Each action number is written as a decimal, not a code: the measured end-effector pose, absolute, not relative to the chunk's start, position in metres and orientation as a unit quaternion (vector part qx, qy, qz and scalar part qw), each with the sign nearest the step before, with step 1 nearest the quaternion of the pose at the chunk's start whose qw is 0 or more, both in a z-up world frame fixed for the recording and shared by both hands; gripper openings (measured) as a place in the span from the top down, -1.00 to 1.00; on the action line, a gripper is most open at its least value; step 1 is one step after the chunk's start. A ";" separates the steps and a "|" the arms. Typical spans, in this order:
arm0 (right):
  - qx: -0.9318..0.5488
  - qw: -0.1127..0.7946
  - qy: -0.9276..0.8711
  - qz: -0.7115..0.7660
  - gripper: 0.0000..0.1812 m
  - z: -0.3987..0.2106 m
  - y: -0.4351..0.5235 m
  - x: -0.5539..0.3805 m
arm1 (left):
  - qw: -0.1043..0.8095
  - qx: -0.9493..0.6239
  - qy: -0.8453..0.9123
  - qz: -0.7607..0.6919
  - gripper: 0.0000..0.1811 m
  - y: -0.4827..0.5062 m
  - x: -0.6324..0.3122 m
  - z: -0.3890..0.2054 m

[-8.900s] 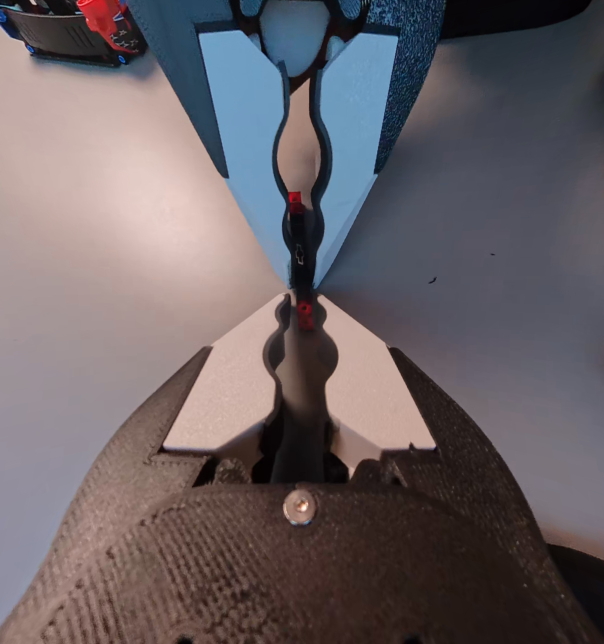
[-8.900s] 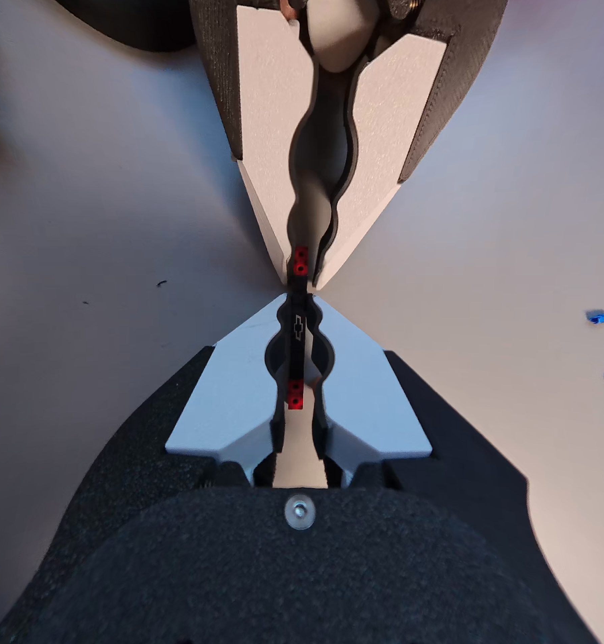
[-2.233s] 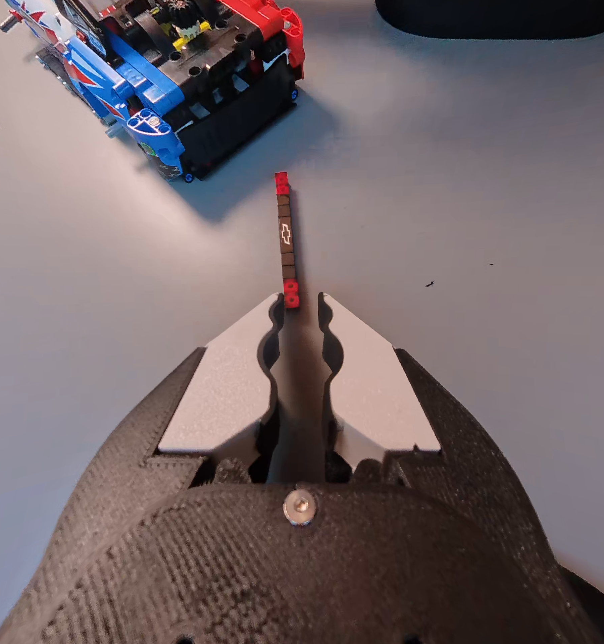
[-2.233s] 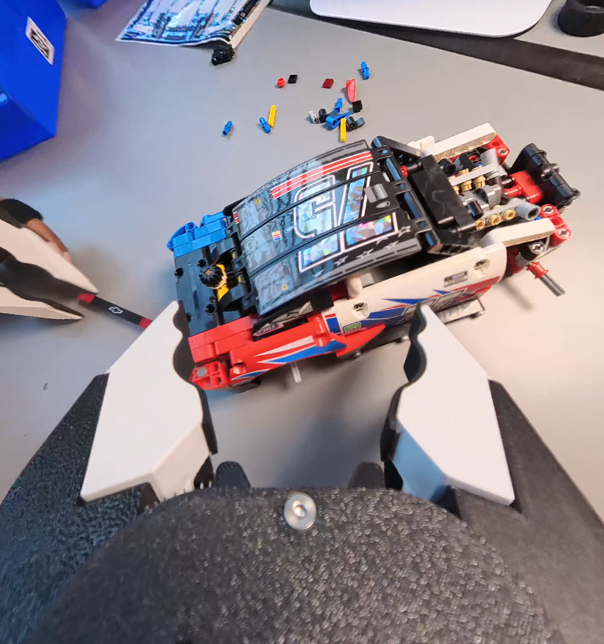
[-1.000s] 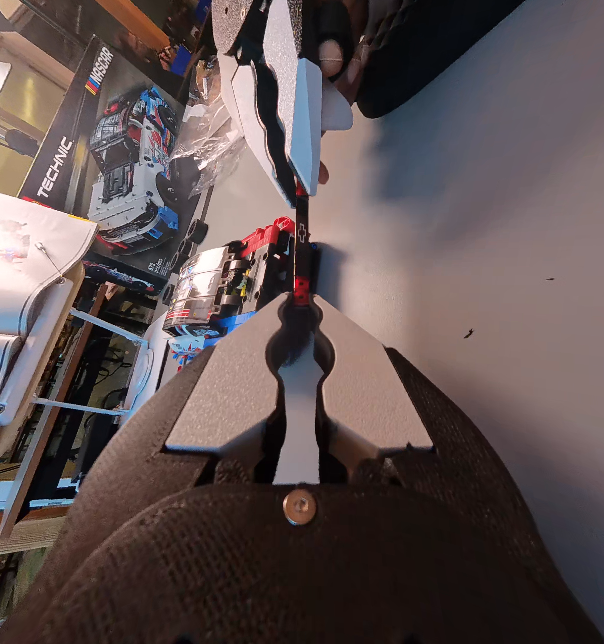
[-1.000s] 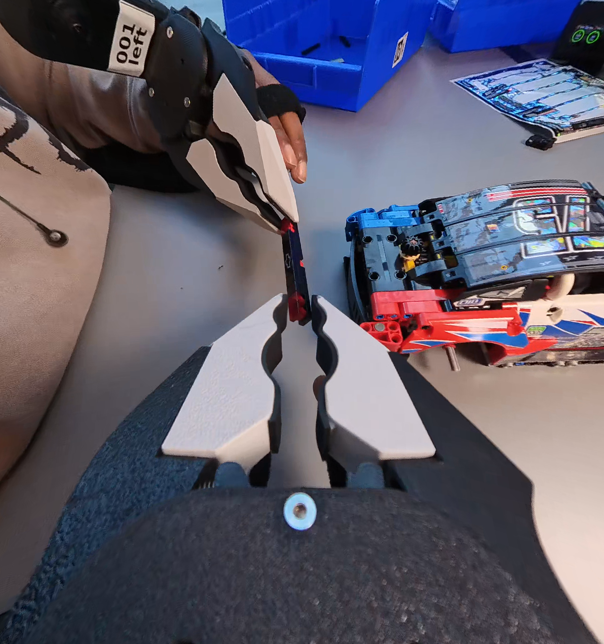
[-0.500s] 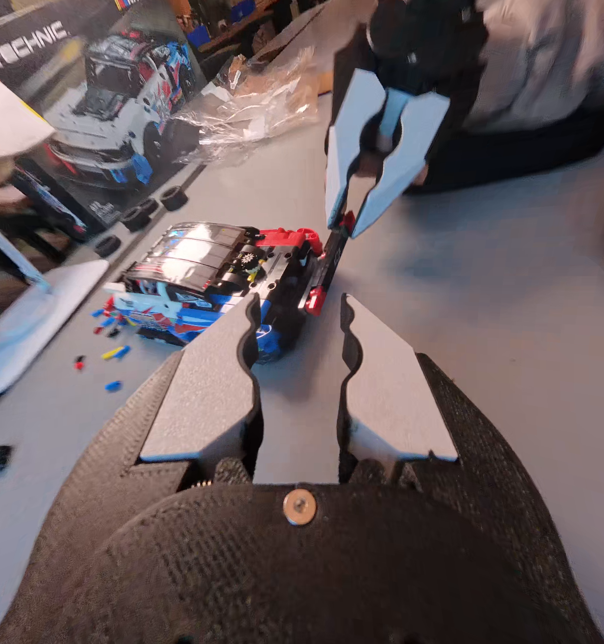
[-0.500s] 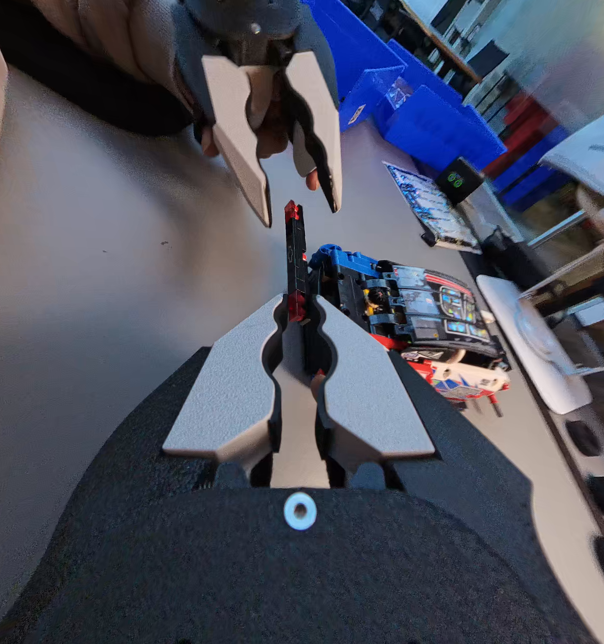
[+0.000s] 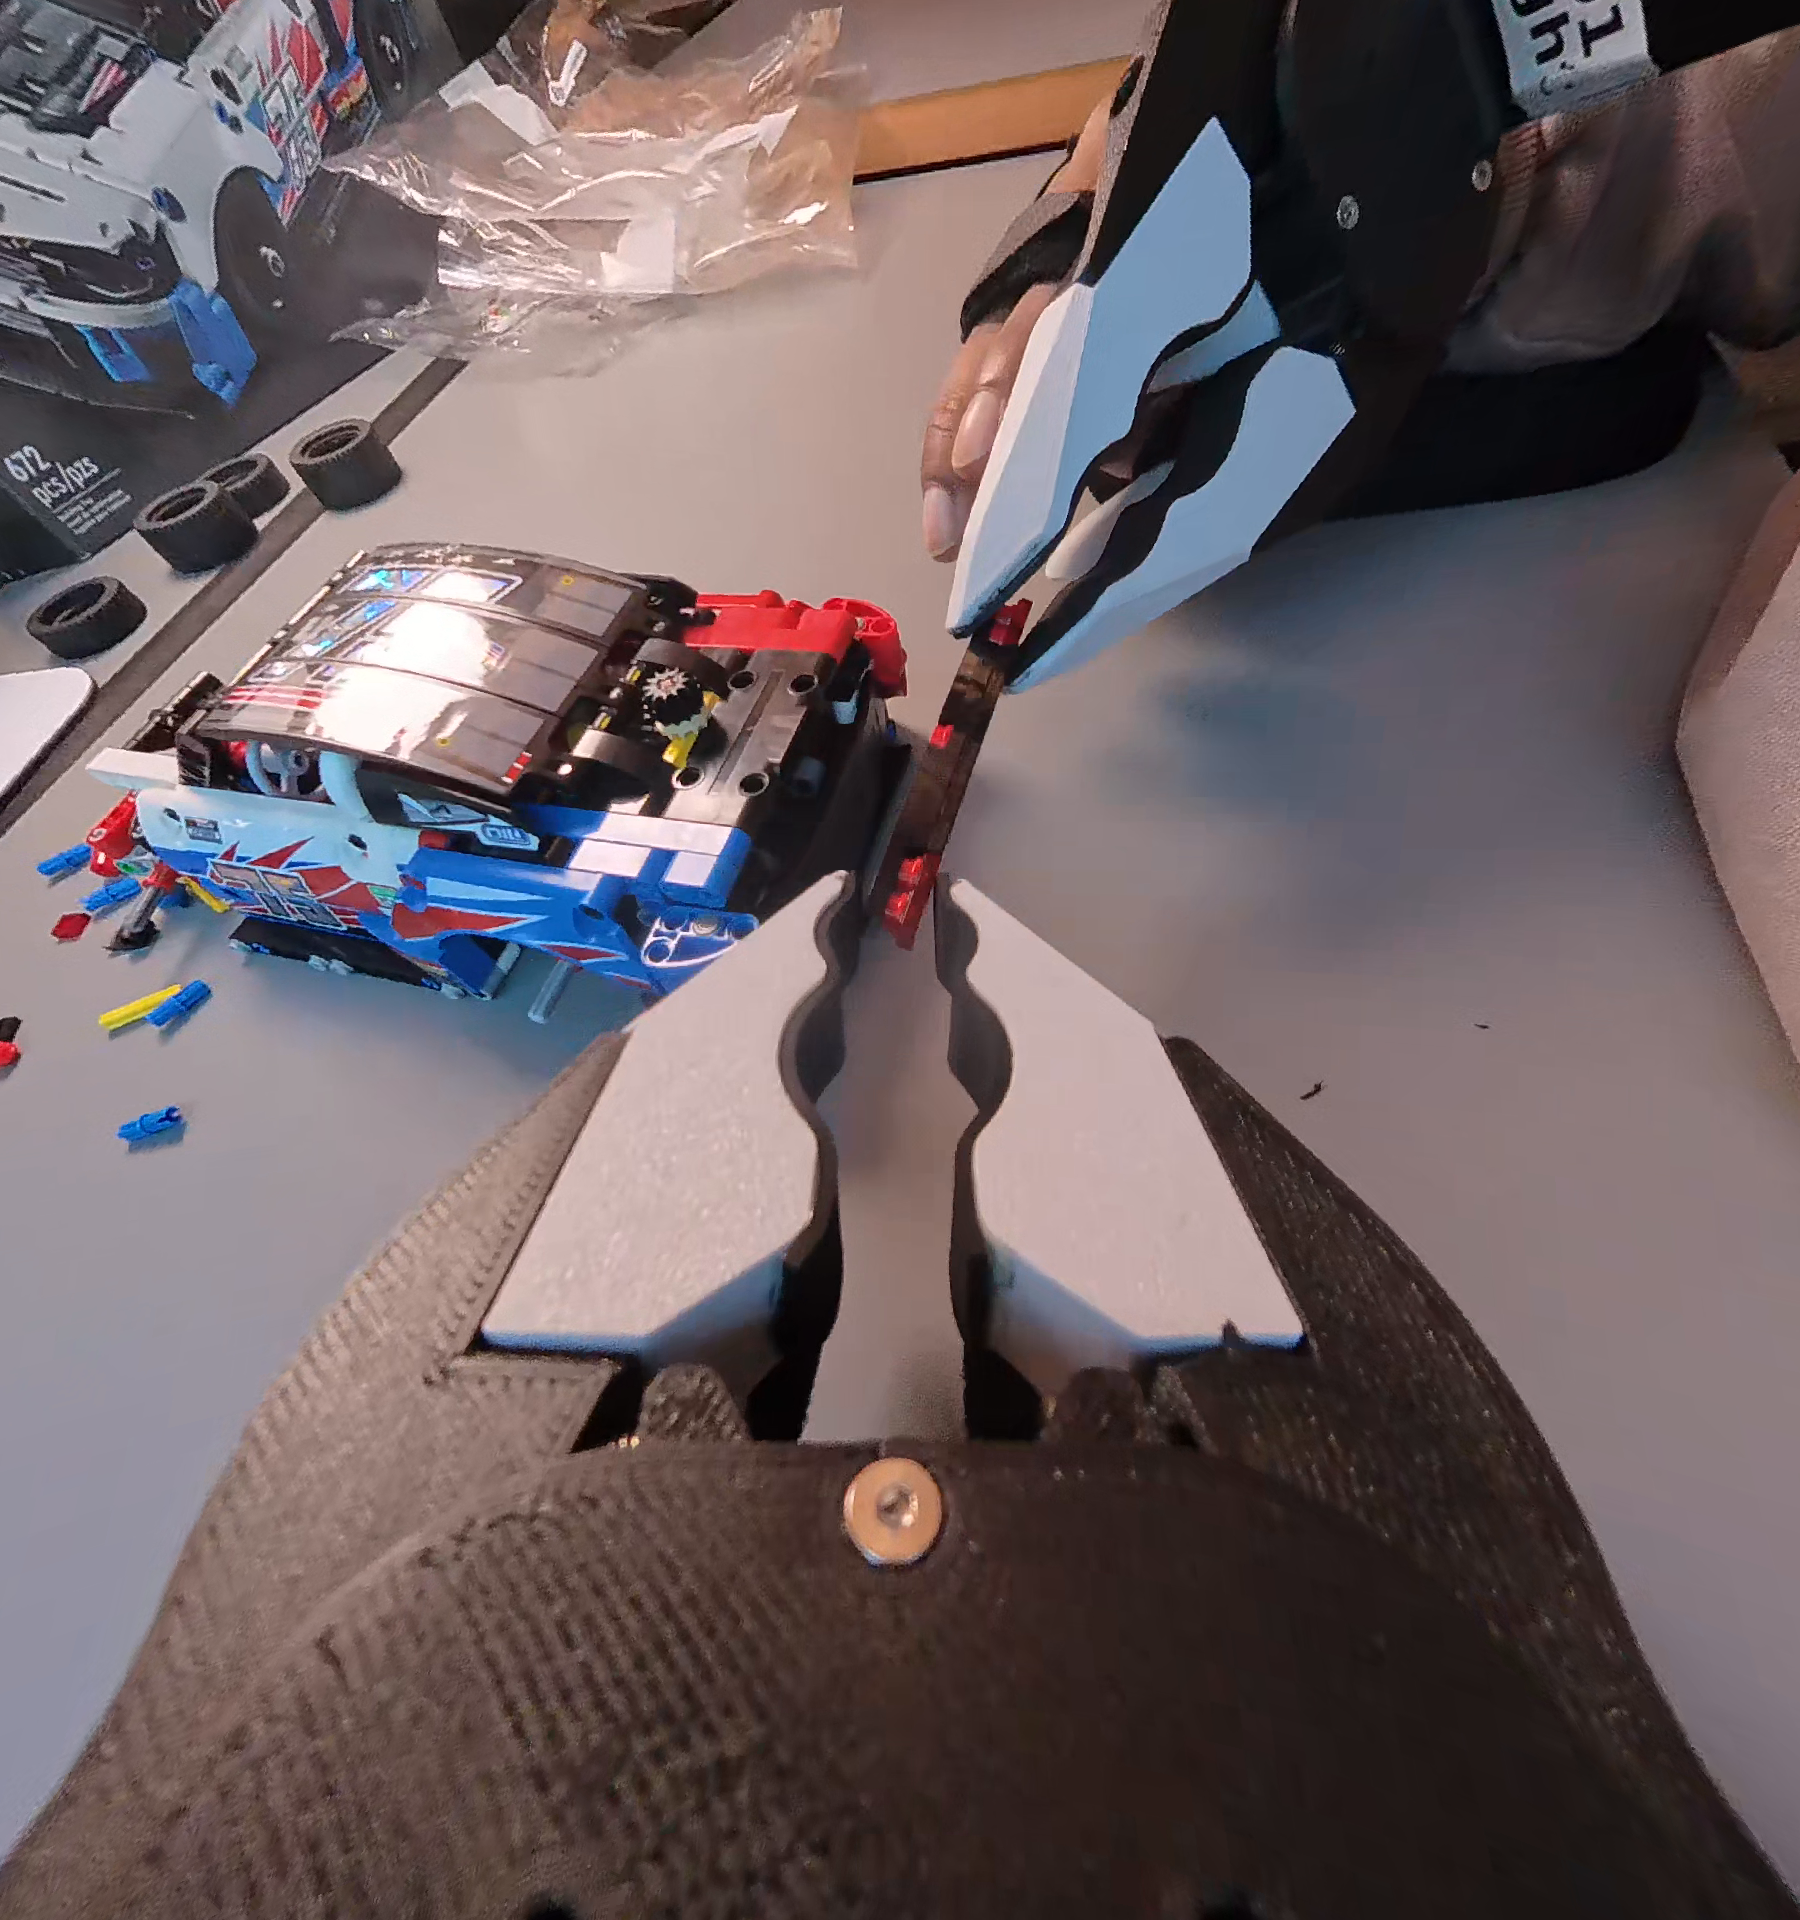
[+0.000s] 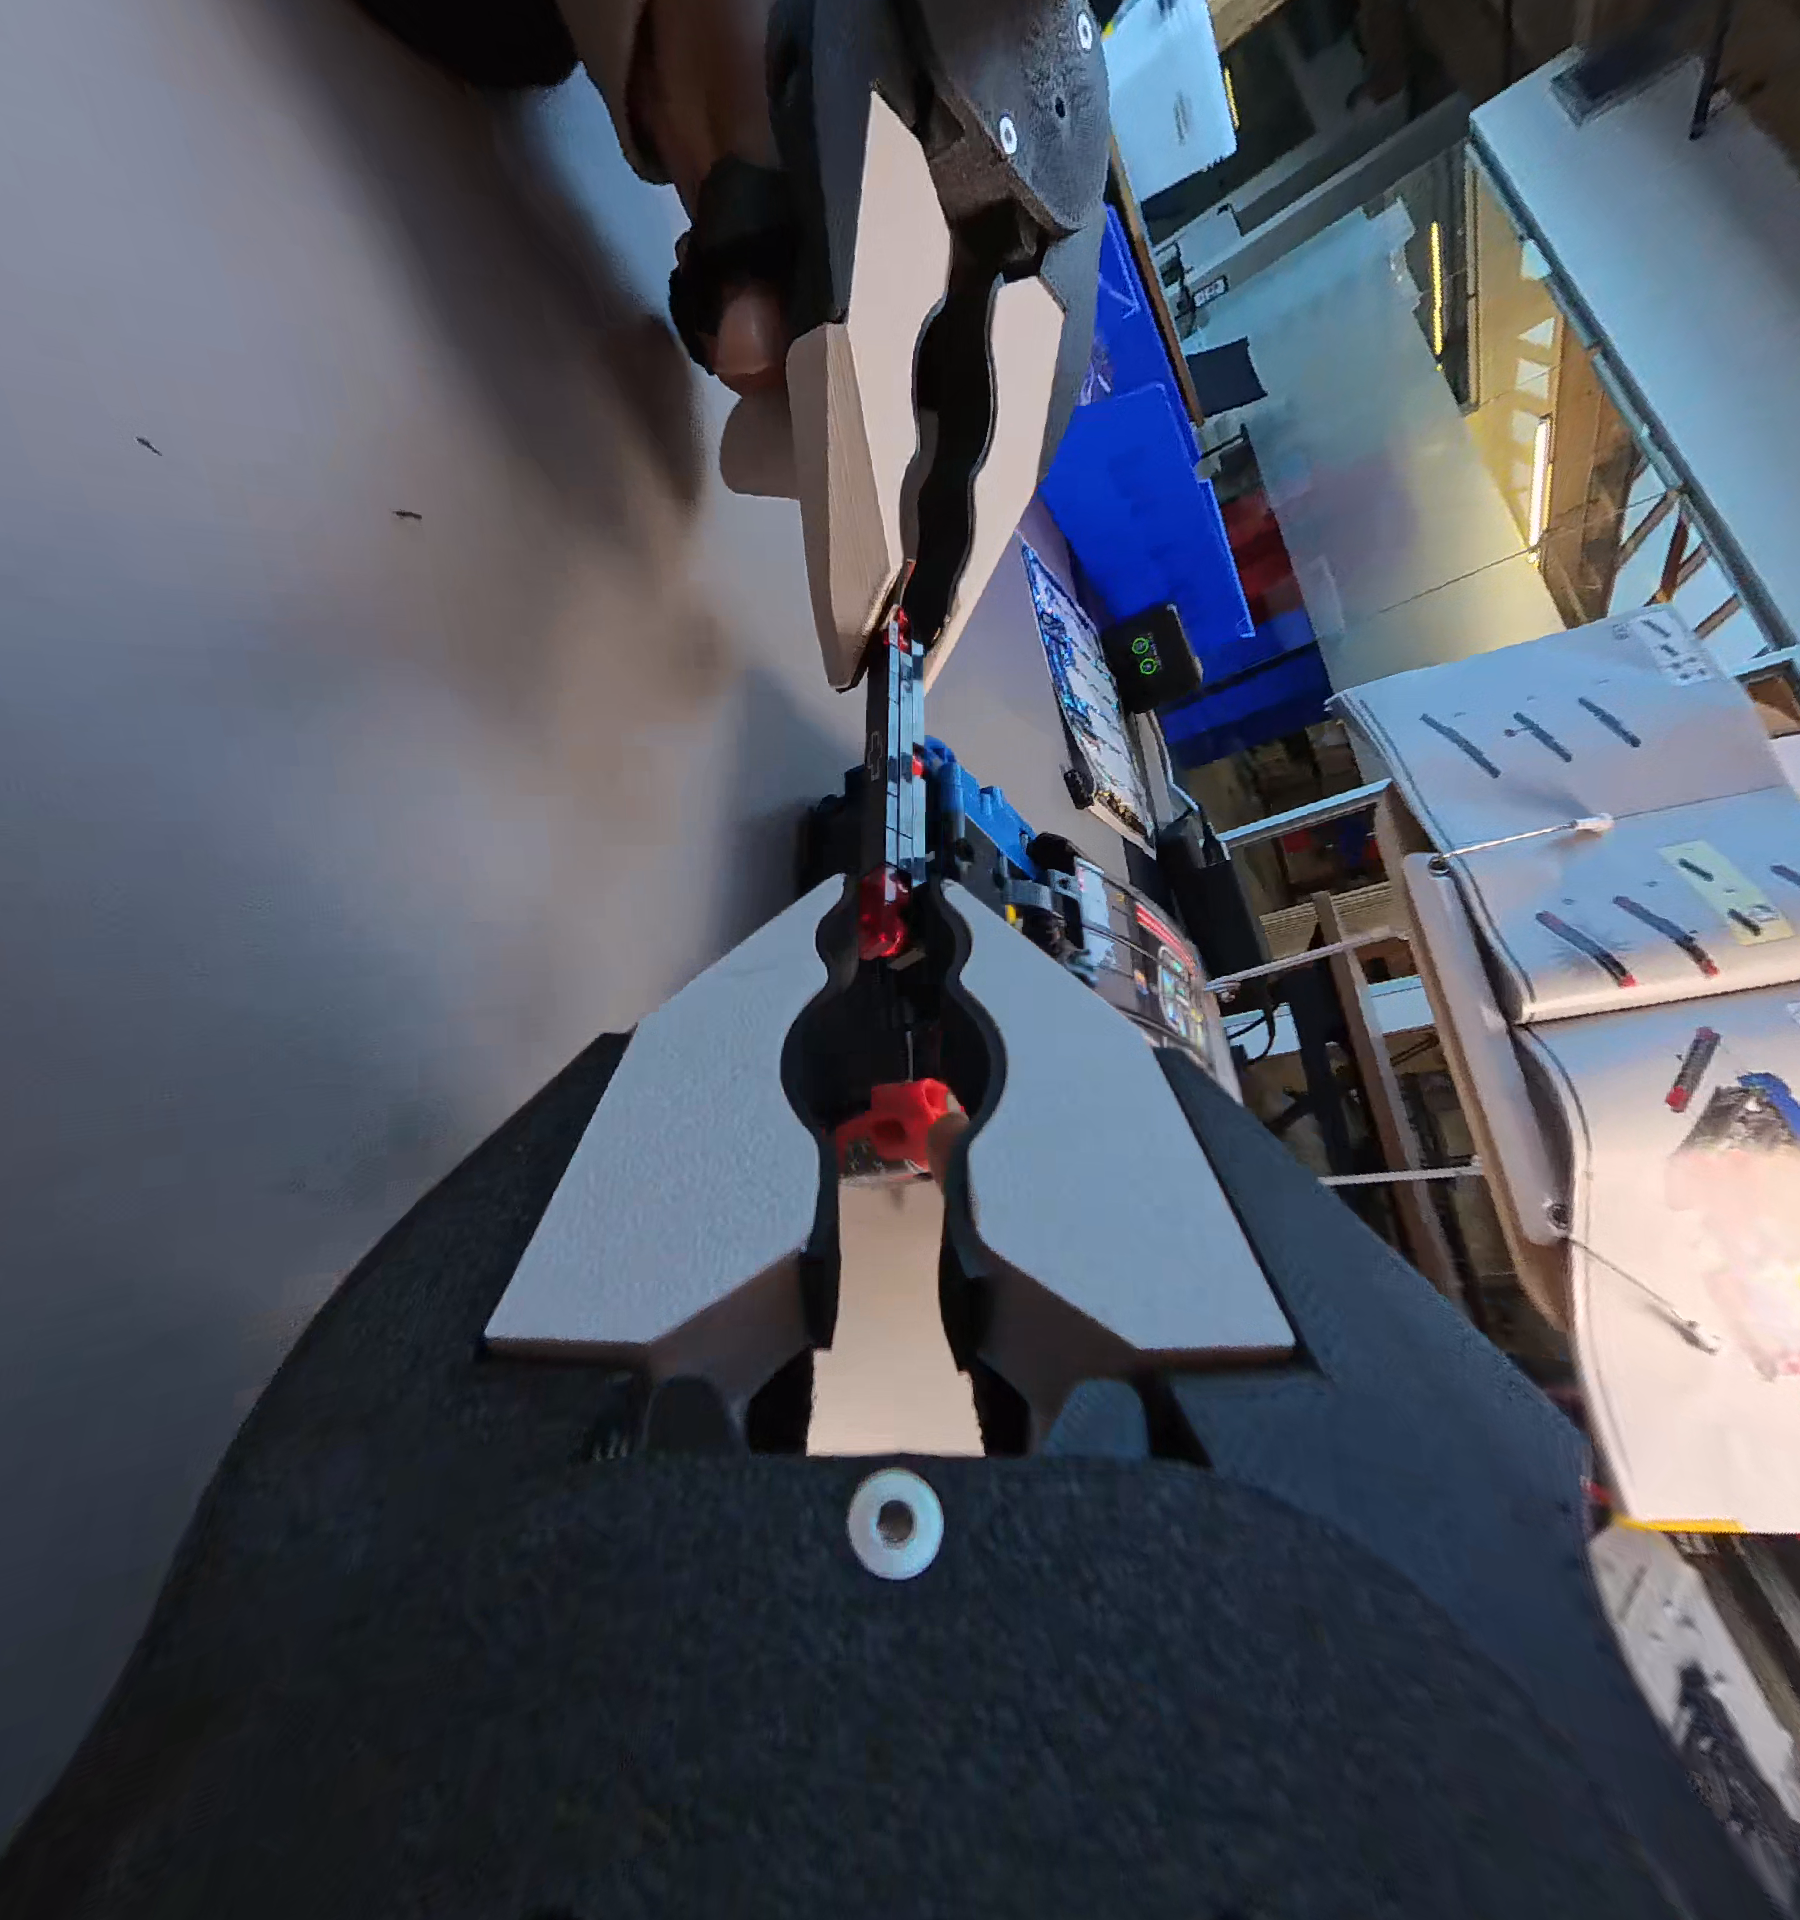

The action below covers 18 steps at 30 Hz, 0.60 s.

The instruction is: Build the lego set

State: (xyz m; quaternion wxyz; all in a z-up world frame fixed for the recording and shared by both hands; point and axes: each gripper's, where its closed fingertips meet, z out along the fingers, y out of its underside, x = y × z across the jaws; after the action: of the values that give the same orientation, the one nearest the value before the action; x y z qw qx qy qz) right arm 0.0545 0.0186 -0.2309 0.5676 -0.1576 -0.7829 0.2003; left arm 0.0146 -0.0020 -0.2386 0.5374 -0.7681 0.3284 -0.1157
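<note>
Left tool: fingers nearly together around the near red end of the black strip. A sliver of gap shows on one side, so I cannot tell whether it is gripping. Right tool: clamped on the far red end. The strip spans between the two tools, on edge, just beside the dark end of the car, which sits on the counter. I can't see whether they touch. Loose pins lie beyond the car, well clear.

Risks: neither tool holds the car, so a push on the strip may slide it across the counter instead of seating the pegs. Uneven pressure from the two ends could go in skewed or flex the thin strip apart.

Change from half a second ago: the left tool was wide apart and short of the strip, and has since narrowed around its end. The strip now lies closer along the car.
</note>
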 end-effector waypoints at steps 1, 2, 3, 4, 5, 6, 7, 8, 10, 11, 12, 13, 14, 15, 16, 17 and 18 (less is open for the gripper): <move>-0.173 0.557 -0.785 0.207 0.89 -0.233 0.021 0.054 | 0.535 -0.771 0.325 -0.114 0.87 -0.001 0.013 -0.241; -0.189 0.546 -0.788 0.212 0.89 -0.235 0.023 0.053 | 0.534 -0.775 0.320 -0.108 0.87 0.001 0.010 -0.242; -0.202 0.537 -0.790 0.215 0.90 -0.237 0.026 0.053 | 0.533 -0.778 0.315 -0.101 0.86 0.002 0.007 -0.243; -0.213 0.531 -0.791 0.217 0.89 -0.239 0.029 0.053 | 0.533 -0.781 0.312 -0.098 0.85 0.004 0.004 -0.244; -0.225 0.526 -0.791 0.216 0.89 -0.240 0.032 0.053 | 0.533 -0.783 0.308 -0.093 0.85 0.005 0.002 -0.244; -0.234 0.520 -0.793 0.214 0.90 -0.241 0.035 0.053 | 0.536 -0.783 0.305 -0.082 0.84 0.007 -0.002 -0.243; -0.240 0.519 -0.793 0.212 0.90 -0.241 0.037 0.053 | 0.540 -0.782 0.302 -0.072 0.82 0.009 -0.004 -0.241; -0.244 0.519 -0.792 0.211 0.90 -0.240 0.038 0.053 | 0.544 -0.781 0.299 -0.066 0.79 0.010 -0.007 -0.239; -0.258 0.512 -0.794 0.201 0.89 -0.242 0.042 0.052 | 0.545 -0.783 0.294 -0.059 0.71 0.014 -0.012 -0.237; -0.260 0.512 -0.795 0.194 0.90 -0.244 0.044 0.052 | 0.539 -0.787 0.294 -0.059 0.65 0.016 -0.014 -0.238; -0.261 0.512 -0.797 0.187 0.89 -0.245 0.045 0.051 | 0.530 -0.792 0.296 -0.063 0.59 0.018 -0.015 -0.240; -0.261 0.513 -0.797 0.181 0.89 -0.245 0.046 0.050 | 0.521 -0.798 0.296 -0.069 0.54 0.020 -0.015 -0.242; -0.263 0.513 -0.798 0.177 0.89 -0.245 0.046 0.049 | 0.513 -0.802 0.297 -0.075 0.51 0.022 -0.015 -0.243; -0.263 0.514 -0.798 0.174 0.89 -0.246 0.045 0.048 | 0.508 -0.804 0.299 -0.080 0.49 0.024 -0.015 -0.245; -0.261 0.515 -0.799 0.169 0.89 -0.246 0.045 0.048 | 0.504 -0.805 0.303 -0.083 0.49 0.026 -0.014 -0.246; -0.261 0.517 -0.799 0.163 0.89 -0.246 0.046 0.047 | 0.500 -0.806 0.307 -0.081 0.48 0.027 -0.014 -0.247; -0.265 0.516 -0.799 0.158 0.89 -0.247 0.048 0.046 | 0.494 -0.807 0.314 -0.073 0.50 0.029 -0.015 -0.249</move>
State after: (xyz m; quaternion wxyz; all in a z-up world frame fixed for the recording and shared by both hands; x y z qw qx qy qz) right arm 0.0465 0.0477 -0.2472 0.5160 -0.2649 -0.7992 0.1577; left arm -0.0148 0.0287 -0.2490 0.4942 -0.8072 0.3143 -0.0733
